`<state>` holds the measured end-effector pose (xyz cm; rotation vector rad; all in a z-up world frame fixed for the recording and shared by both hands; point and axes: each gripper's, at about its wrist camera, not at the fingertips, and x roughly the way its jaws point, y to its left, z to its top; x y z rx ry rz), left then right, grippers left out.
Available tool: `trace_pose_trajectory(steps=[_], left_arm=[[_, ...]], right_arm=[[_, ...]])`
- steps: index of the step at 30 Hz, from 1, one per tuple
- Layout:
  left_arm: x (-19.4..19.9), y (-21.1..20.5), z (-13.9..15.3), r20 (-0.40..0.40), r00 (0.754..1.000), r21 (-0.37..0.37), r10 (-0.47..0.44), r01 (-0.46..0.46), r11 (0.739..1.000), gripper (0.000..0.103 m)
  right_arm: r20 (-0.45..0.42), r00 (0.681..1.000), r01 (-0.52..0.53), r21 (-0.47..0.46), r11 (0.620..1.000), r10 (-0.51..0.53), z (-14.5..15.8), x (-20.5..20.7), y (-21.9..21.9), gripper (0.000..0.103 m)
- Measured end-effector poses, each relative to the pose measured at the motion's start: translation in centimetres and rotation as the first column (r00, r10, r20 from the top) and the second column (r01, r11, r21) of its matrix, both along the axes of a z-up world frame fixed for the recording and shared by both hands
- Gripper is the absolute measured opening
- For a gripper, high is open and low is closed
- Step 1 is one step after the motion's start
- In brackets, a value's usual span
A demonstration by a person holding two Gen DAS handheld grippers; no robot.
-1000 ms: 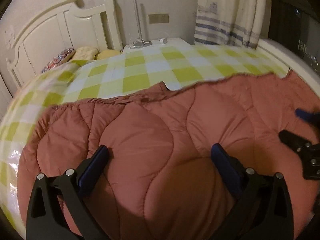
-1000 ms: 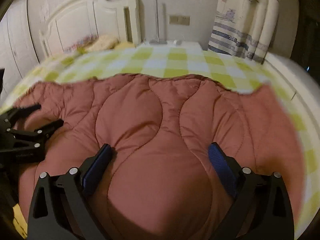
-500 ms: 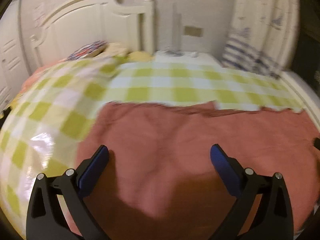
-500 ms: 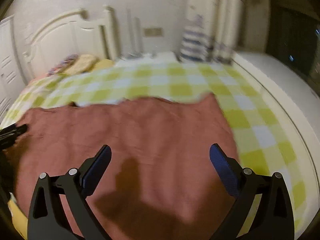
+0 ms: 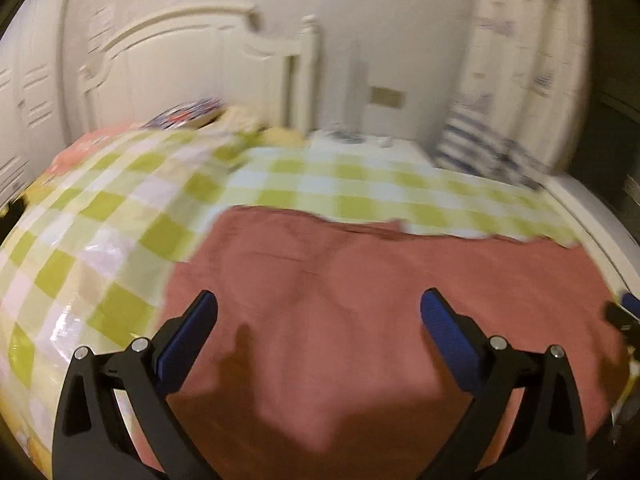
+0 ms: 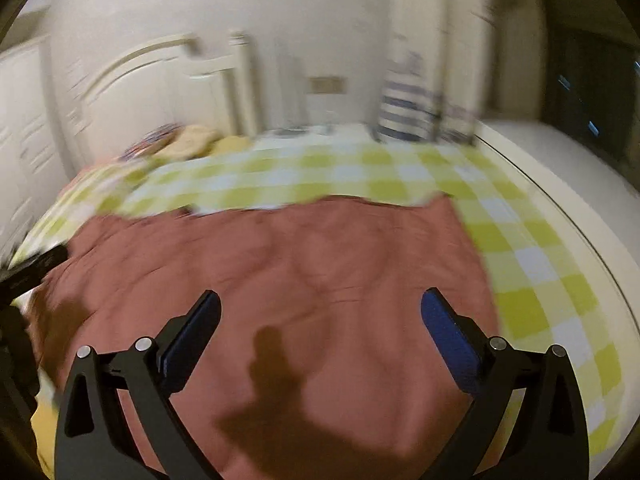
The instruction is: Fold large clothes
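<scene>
A large rust-red quilted garment [image 5: 360, 300] lies spread flat on the bed; it also shows in the right wrist view [image 6: 300, 272]. My left gripper [image 5: 318, 316] is open and empty, held above the garment's left part. My right gripper [image 6: 320, 316] is open and empty, held above its right part. The tip of the right gripper shows at the far right of the left wrist view [image 5: 624, 312]. The left gripper shows as a dark shape at the left edge of the right wrist view [image 6: 36, 268]. Both views are blurred by motion.
The bed has a yellow-green checked sheet [image 5: 320, 172] and a white headboard [image 5: 192, 64]. Pillows [image 6: 188, 140] lie at the head. A white nightstand [image 5: 360, 144] and a striped curtain [image 6: 412, 112] stand behind. The bed's white edge [image 6: 560, 208] runs along the right.
Both grippers have lifted up and back from the garment, and they have spread apart, the left toward the garment's left side and the right toward its right side. The garment has stayed flat.
</scene>
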<state>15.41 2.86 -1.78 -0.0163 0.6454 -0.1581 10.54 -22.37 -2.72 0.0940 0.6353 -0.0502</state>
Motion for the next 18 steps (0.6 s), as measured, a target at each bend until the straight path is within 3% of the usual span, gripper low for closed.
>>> trace_pose_trajectory(steps=[3,4,6,8,12,15,18], left_arm=[[-0.9,-4.2,-1.9,-0.058,0.992,0.074,-0.113,0.117,0.99,0.101],[-0.7,-5.7,-3.6,-0.098,0.989,0.135,-0.111,0.124,0.983,0.101],[-0.7,-6.5,-5.3,-0.08,0.992,0.189,-0.095,0.109,0.976,0.101],[-0.5,-6.2,-5.5,-0.098,0.99,0.17,-0.105,0.12,0.978,0.101],[-0.5,-5.0,-5.2,-0.123,0.986,0.129,-0.116,0.132,0.983,0.101],[-1.6,-2.5,-4.1,-0.097,0.991,0.042,-0.092,0.096,0.994,0.101],[-1.9,0.4,-3.8,-0.058,0.998,0.038,-0.009,0.011,0.999,0.101]], right_arm=[[-0.029,0.991,-0.134,-0.083,0.988,0.132,-0.9,-0.2,4.3,0.097],[-0.08,0.985,-0.16,-0.123,0.979,0.151,-2.4,0.5,5.6,0.097],[-0.118,0.984,-0.152,-0.144,0.978,0.135,-4.5,1.1,6.5,0.098],[-0.083,0.986,-0.156,-0.117,0.981,0.147,-5.4,0.9,6.0,0.099],[-0.115,0.981,-0.167,-0.089,0.982,0.156,-4.6,1.0,4.7,0.098],[-0.066,0.995,-0.086,-0.079,0.993,0.081,-3.1,-0.8,2.9,0.098],[-0.03,0.999,0.022,-0.048,0.999,-0.024,-2.7,-2.4,-0.7,0.098]])
